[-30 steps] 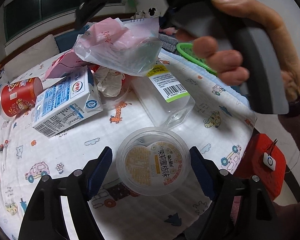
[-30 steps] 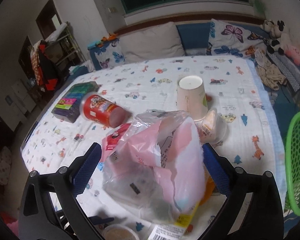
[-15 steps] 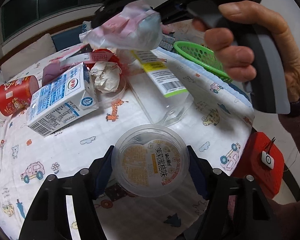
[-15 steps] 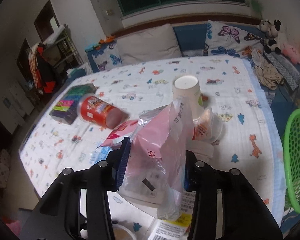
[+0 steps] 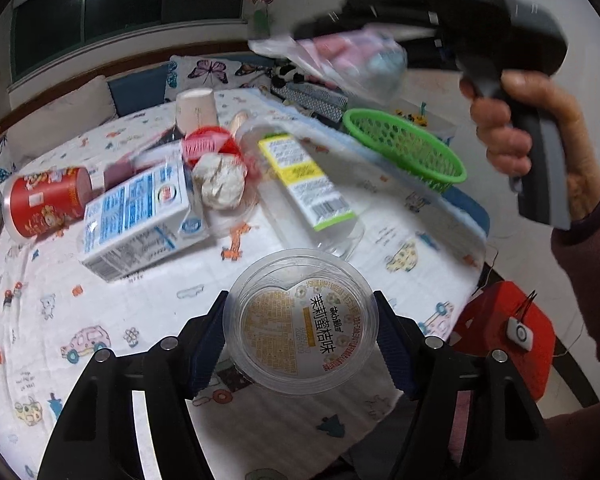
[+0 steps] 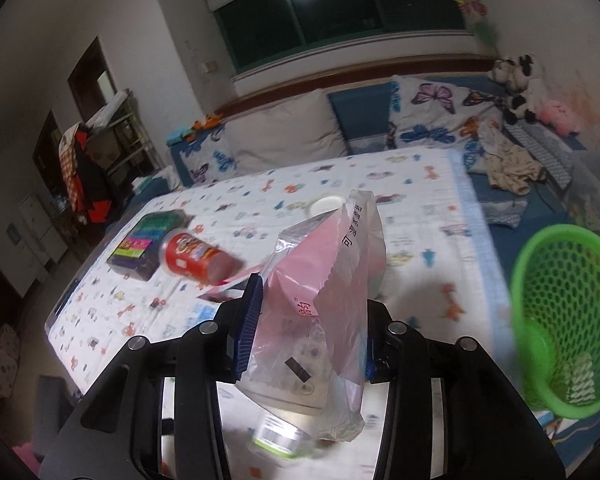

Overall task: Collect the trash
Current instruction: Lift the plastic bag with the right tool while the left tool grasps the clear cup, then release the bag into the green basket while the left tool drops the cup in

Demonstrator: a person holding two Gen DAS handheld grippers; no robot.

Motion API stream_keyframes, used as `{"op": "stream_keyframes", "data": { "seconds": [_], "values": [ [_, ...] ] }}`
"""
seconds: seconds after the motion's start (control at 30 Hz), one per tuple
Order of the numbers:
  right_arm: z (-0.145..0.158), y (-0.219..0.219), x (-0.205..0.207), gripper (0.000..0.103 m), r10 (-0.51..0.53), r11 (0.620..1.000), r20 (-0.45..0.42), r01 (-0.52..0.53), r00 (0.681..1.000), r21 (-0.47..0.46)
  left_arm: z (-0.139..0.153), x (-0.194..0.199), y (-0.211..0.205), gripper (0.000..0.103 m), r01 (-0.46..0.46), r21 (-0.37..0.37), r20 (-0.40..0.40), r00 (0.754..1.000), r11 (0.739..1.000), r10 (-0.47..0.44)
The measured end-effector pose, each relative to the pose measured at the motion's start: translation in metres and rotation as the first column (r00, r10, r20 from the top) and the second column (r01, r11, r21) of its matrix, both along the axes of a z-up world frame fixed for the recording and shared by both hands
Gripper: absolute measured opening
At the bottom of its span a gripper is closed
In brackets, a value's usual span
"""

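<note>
My left gripper is shut on a clear plastic dessert cup with a printed lid, both blue pads pressing on its sides just above the table. My right gripper is shut on a crumpled pink and clear plastic bag, held in the air. In the left wrist view the bag hangs blurred above the green mesh basket, with a person's hand on the grip. The basket sits low at the right in the right wrist view.
On the cartoon-print tablecloth lie a milk carton, a red can, crumpled paper, a clear bottle and an upturned paper cup. A dark box lies far left. A red stool stands beside the table.
The right gripper shut on the plastic bag, lifted it off the pile and carried it right toward the basket. The left gripper shut on the dessert cup and rose a little.
</note>
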State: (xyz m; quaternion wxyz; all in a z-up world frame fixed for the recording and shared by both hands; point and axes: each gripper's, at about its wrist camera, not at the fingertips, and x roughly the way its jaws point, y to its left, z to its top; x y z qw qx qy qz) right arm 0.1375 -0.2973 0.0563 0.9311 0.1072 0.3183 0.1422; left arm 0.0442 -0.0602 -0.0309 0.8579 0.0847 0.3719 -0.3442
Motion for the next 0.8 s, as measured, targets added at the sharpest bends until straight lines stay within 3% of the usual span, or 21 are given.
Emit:
{"op": "stream_keyframes", "data": {
  "seconds": [0.37,0.8],
  "values": [
    [-0.017,-0.109,-0.017,0.042,-0.218,0.976,-0.035,0.218,0.975,-0.019,0.060,0.017,-0.040,0.067,0.072,-0.048,0.071,0.995,0.996,-0.068],
    [-0.076,-0.214,-0.014,0.050,-0.377,0.926,-0.148,0.372,0.915,-0.057,0.089,0.090,-0.169,0.067,0.183,-0.014,0.071,0.981,0.983,-0.181]
  ]
}}
